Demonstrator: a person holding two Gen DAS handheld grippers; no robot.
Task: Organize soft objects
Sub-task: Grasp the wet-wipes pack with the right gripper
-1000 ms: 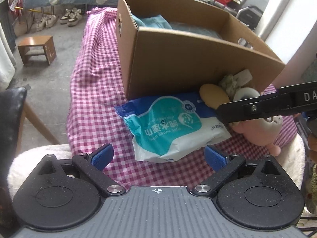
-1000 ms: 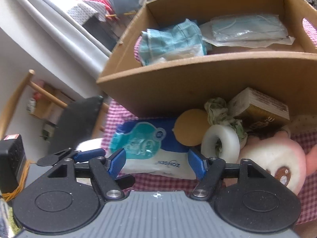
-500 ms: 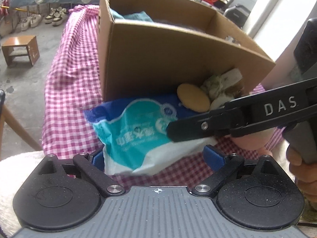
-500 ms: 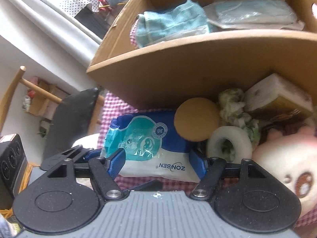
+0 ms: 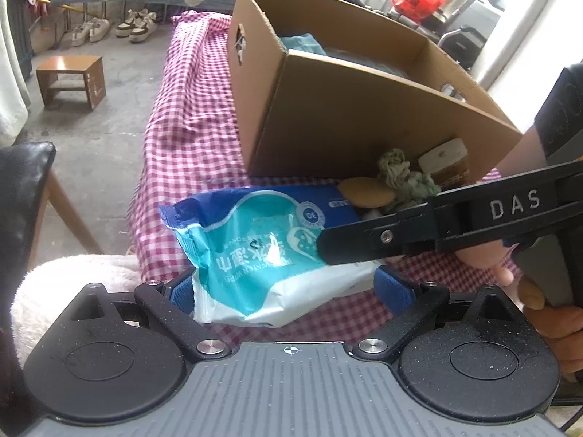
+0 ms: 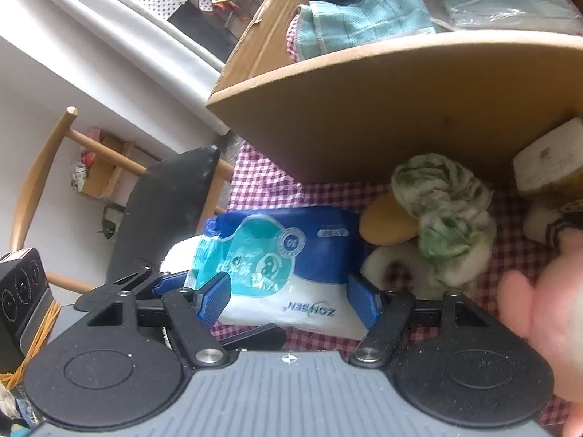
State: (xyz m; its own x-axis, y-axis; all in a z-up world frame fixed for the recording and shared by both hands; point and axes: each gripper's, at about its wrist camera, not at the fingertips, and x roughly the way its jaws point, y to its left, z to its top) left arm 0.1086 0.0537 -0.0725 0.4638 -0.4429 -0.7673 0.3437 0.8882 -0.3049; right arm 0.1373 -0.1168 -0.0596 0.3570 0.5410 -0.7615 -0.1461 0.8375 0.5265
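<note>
A blue and teal wet-wipes pack lies on the red-checked cloth in front of a cardboard box. My left gripper is open, and the pack's near end sits between its blue pads. My right gripper is open too, straddling the pack's other side. In the left wrist view one of its fingers crosses over the pack. A tan puff, a green-white cloth bundle and a blurred pink plush lie beside the pack.
A teal towel and a bag of masks lie in the box. A white ring and a small carton lie near the puff. A black chair and white cushion stand at the table's left edge. A person's hand holds the right gripper.
Both grippers have closed in on the wipes pack, which now lies between each pair of fingers. The right gripper's finger reaches farther across the pack. Finger spacing is unchanged.
</note>
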